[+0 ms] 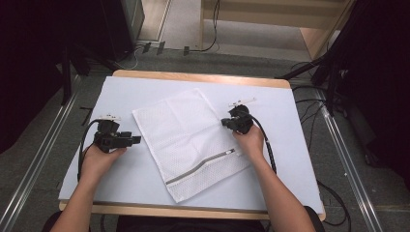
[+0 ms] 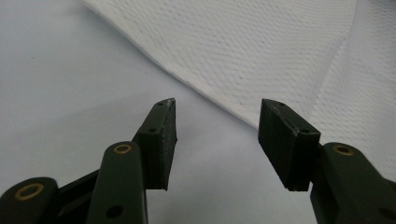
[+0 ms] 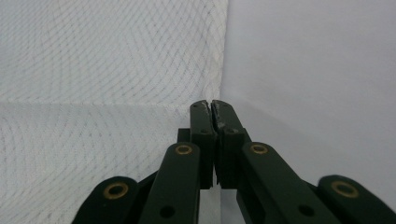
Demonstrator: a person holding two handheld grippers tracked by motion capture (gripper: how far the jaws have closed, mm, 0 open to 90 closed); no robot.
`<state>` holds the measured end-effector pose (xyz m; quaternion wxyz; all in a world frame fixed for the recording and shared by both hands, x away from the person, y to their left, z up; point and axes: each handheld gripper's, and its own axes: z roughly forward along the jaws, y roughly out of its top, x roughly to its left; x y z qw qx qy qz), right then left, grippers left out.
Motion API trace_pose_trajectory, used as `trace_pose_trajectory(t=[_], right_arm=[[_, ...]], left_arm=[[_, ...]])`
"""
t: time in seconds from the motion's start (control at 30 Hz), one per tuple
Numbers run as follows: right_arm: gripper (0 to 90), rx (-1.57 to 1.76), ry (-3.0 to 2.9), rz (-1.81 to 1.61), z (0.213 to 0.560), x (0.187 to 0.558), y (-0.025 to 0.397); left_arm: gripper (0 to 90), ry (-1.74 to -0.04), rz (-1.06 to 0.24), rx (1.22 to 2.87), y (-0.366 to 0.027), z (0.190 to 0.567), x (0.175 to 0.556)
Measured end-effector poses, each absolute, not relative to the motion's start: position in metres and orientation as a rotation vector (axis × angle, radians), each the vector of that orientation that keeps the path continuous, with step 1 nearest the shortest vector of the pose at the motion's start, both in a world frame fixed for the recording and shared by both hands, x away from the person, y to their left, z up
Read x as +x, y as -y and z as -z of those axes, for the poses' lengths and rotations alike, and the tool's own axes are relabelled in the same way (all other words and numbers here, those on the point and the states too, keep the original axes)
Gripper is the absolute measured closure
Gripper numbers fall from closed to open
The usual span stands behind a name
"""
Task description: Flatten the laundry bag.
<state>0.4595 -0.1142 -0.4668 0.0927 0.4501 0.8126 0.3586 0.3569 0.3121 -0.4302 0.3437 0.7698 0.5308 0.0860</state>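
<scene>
On the pale blue table cover (image 1: 121,169), at the left: left gripper (image 1: 137,139) resting low, jaws spread wide and empty, aimed at the near left edge of the white mesh laundry bag (image 1: 186,140), likely to take that hem. Centre: bag lying flat and askew, grey zipper (image 1: 200,167) toward the person, spread as if for folding. Right: right gripper (image 1: 223,123) at the bag's right edge, jaws pressed together; whether mesh is pinched between them cannot be told.
</scene>
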Motion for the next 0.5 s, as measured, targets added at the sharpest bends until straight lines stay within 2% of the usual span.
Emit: trace_pose_trajectory(t=[0.5], right_arm=[[89.5,1.453,-2.321,-1.055,0.468,0.452,0.149]], left_arm=[[47.6,-1.293,-0.187,2.065,-0.286,0.431,0.375]])
